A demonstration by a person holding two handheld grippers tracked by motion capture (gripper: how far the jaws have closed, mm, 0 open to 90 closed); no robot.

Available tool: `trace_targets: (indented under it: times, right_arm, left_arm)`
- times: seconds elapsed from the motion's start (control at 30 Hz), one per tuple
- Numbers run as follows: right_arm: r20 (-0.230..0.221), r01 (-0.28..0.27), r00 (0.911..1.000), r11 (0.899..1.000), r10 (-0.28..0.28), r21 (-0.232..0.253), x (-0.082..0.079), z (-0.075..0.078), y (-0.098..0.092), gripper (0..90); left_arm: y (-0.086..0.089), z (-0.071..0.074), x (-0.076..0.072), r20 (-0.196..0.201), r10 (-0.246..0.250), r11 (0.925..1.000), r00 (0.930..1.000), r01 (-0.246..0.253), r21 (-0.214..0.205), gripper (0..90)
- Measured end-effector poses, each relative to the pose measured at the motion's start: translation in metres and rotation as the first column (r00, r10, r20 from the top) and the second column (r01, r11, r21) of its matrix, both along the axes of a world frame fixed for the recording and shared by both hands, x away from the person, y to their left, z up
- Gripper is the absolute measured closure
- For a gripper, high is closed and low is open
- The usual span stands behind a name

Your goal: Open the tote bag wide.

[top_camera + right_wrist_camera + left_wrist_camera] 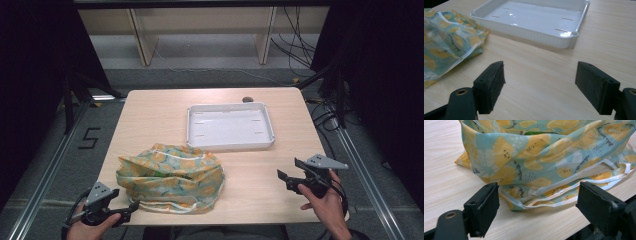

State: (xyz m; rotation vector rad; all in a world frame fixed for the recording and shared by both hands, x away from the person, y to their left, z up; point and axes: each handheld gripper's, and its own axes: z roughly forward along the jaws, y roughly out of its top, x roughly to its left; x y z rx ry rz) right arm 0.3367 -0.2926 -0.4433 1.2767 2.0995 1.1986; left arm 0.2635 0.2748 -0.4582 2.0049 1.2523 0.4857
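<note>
Bag [170,177] of thin cloth, printed with yellow lemon slices on pale blue-green, lies on the bench [150,115] in the lower left part of the high view, near the bench's near edge. It is slumped and wider than it is deep, so its long axis runs left to right across the frame. Its white handles [564,192] lie loose along the near side, at the bottom of the heap.

Your left hand-held gripper [134,206] is the nearer one by far. In the high view it sits at the lower left corner of the bag, just beside the fabric, and it points to the right along the near edge. In the left gripper view the bag [544,157] fills the upper part of the frame, and the handles cross the gap between the two jaws. The jaws stand wide apart and nothing is pressed between them, so this hand-held gripper is released.

Your right hand-held gripper [288,175] is at the lower right of the high view, well apart from the bag, with bare bench between them. It is also released, with its jaws spread over bare wood. In its own view the bag [446,37] is at the left edge and the white tray [531,20] is ahead, at the top.

I judge that the left hand should make the first grasp on the handles. They lie straight ahead of the jaws, a little to the right of center.
</note>
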Motion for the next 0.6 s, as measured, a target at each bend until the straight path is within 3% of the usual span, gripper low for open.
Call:
trace_targets:
  times: [0.13,0.2,0.43,0.5,0.53,0.6]
  right_arm:
    - [-0.020,0.006,0.9998,1.000,-0.006,0.005,-0.001,-0.002,0.002,19.9]
    - [0.003,-0.045,0.9990,0.999,0.045,-0.003,0.000,-0.003,0.000,18.5]
    - [0.038,-0.080,0.9961,0.996,0.079,0.033,0.003,-0.002,0.007,16.0]
    - [0.047,-0.122,0.9915,0.992,0.121,0.017,0.005,0.000,0.011,17.4]
    - [0.044,-0.163,0.9857,0.987,0.163,0.012,0.007,0.001,0.017,25.0]
    - [0.029,-0.177,0.9838,0.984,0.177,0.007,0.008,0.000,0.024,28.6]
  left_arm:
    - [-0.001,0.000,0.000,0.001,0.004,1.0000,1.0000,-0.004,0.004,17.3]
    - [0.000,0.000,0.000,0.001,0.001,1.0000,1.0000,-0.001,0.001,17.2]
    - [-0.002,-0.001,0.000,0.004,0.007,1.0000,1.0000,-0.007,0.003,17.2]
    - [-0.001,-0.001,0.000,0.008,0.004,1.0000,1.0000,-0.004,0.006,17.2]
    - [-0.002,-0.002,0.000,0.003,0.001,1.0000,1.0000,-0.001,0.001,17.1]
    - [-0.002,-0.003,0.001,0.003,-0.015,0.9998,0.9999,0.015,0.010,17.2]
